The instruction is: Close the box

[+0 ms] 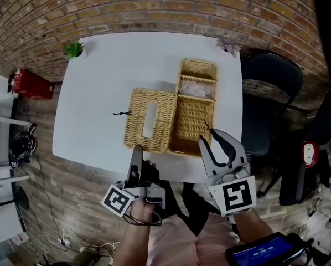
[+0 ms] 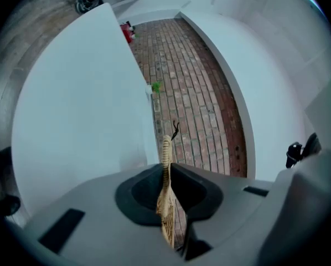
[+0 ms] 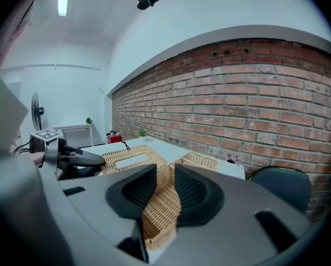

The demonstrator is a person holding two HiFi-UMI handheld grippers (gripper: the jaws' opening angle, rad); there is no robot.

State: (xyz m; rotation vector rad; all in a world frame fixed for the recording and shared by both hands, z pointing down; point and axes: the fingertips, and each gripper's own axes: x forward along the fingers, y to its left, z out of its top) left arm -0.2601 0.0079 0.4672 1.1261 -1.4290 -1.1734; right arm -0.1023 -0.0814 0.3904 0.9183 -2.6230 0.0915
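At the centre of the head view, on the white table (image 1: pixel 93 82), the wicker box (image 1: pixel 194 121) lies open, its lid (image 1: pixel 150 119) folded out to the left, touching it. The right gripper (image 1: pixel 207 137) clasps the box's near wall. The left gripper (image 1: pixel 138 151) pinches the lid's near edge.

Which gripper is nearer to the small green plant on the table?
Left. Left gripper: clamped on the slotted wicker lid, right of the small green plant. Right gripper: farther right, on the open wicker box.
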